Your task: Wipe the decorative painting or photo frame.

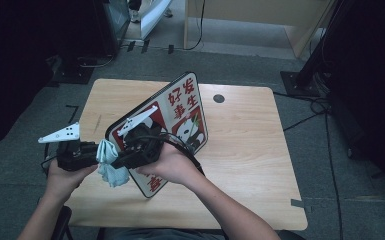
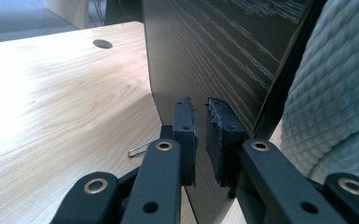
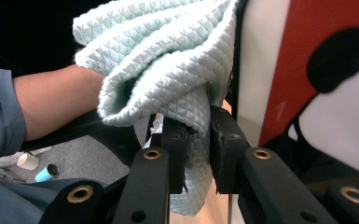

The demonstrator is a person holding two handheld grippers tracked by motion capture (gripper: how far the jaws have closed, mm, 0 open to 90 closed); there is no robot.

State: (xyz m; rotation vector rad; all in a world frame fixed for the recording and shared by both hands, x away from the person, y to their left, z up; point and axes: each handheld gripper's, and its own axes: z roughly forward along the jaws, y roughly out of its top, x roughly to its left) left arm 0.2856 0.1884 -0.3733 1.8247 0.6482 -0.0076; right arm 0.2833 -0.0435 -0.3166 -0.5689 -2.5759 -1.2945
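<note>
A flat board [image 1: 182,112] with red panels, pandas and Chinese characters stands tilted on edge on the wooden table [image 1: 250,165]. Its dark striped back [image 2: 224,51] faces my left gripper [image 2: 201,135], whose jaws are pressed onto the board's lower edge. That left gripper [image 1: 96,154] sits at the board's near left corner. My right gripper [image 3: 197,140] is shut on a pale green quilted cloth [image 3: 168,60], which lies against the board's printed face [image 3: 335,70]. From above, the cloth [image 1: 111,164] hangs between the two grippers, with the right gripper [image 1: 122,157] just right of it.
A round cable hole [image 1: 218,98] is in the table's far middle. A thin metal piece [image 2: 140,149] lies on the table by the board's foot. Cables and dark stands [image 1: 305,75] crowd the floor at right. A person's forearm [image 3: 51,100] is behind the cloth.
</note>
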